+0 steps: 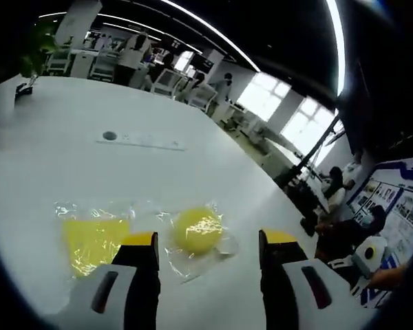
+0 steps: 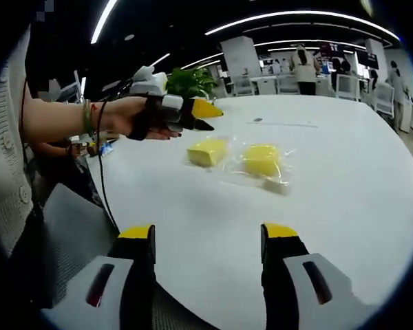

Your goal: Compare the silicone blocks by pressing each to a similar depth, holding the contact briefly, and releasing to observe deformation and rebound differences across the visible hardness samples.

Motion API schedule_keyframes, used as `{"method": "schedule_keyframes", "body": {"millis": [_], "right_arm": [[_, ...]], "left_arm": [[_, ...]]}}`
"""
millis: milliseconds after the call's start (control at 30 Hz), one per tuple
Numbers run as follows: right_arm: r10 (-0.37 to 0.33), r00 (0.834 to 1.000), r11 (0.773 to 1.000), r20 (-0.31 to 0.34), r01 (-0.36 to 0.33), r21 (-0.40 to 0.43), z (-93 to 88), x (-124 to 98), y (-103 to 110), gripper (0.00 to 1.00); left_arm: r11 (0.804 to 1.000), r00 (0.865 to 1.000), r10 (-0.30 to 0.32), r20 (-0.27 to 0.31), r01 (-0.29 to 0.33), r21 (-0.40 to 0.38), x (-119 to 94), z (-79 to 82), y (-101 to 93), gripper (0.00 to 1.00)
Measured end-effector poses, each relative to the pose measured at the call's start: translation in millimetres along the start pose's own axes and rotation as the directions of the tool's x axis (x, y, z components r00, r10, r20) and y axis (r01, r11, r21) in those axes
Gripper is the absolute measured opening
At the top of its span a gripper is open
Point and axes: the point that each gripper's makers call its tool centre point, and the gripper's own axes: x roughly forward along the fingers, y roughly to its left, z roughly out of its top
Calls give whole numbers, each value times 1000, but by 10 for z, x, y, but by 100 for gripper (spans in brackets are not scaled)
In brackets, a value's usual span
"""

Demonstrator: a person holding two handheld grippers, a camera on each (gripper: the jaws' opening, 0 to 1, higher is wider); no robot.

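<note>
Presently on the white bench [image 1: 193, 117]: a square yellow block [image 1: 93, 237] and a rounder yellow block [image 1: 197, 229], both in clear wrap, side by side. The left gripper [image 1: 208, 249] hovers just short of the rounder one, fingers spread; the right gripper [image 2: 206, 242] waits well back, fingers spread. Step judged: approach (no press begun), and next calls for lowering onto a block; open office behind, ceiling strip lights [image 2: 296, 15], potted plant [image 2: 191, 81].

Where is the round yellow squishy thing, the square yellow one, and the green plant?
Round yellow block [image 1: 197, 229], left gripper view, on its top.
Square yellow block [image 2: 207, 151], right gripper view, on its top face.
Green plant [image 2: 191, 82], right gripper view, on its leaves.
</note>
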Motion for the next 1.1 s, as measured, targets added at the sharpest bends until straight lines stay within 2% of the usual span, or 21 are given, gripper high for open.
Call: {"method": "schedule_keyframes", "body": {"millis": [200,300,400,467,567,600,667,700,733,767,800,1000,1067,1100], "right_arm": [[-10,1000,1000,8,10,10,5,-8,-12,57],[-13,1000,1000,5,13,9,0,-6,-18,57],[-15,1000,999,0,15,29,-43,7,-36,57],[-16,1000,999,1,16,50,-79,5,-43,56],[-26,1000,998,-1,26,54,-115,-7,-42,56],[-30,1000,998,2,30,60,-132,-15,-42,56],[-27,1000,997,-4,27,72,-156,-13,-40,56],[-23,1000,997,-13,24,78,-179,-9,-37,56],[-22,1000,997,-14,23,78,-192,-7,-39,56],[-23,1000,996,-14,24,80,-198,-8,-41,56],[-24,1000,996,-15,25,81,-200,-8,-43,56],[-26,1000,996,-8,27,88,-184,0,-66,56],[-26,1000,996,-8,26,88,-182,2,-74,55],[-26,1000,996,-8,27,88,-190,0,-82,55]], "left_arm": [[999,999,19,-40,-21,-39,161,-59,68,55],[986,1000,26,-14,-28,-166,288,5,130,54],[969,999,33,-10,-35,-243,399,20,207,56],[975,998,50,-22,-54,-214,456,5,239,56],[968,996,77,-39,-84,-236,520,-20,283,55],[967,992,105,-68,-118,-227,556,-68,346,56],[968,988,132,-81,-146,-204,607,-95,411,57],[961,978,168,-121,-190,-202,612,-152,492,56],[954,976,177,-131,-202,-221,629,-166,518,55],[941,974,180,-135,-211,-266,658,-173,531,55],[942,976,175,-130,-204,-266,682,-165,536,54],[906,977,174,-126,-209,-367,821,-130,571,52],[904,975,178,-135,-216,-368,864,-147,588,52],[910,974,173,-149,-216,-354,886,-175,579,50]]}}
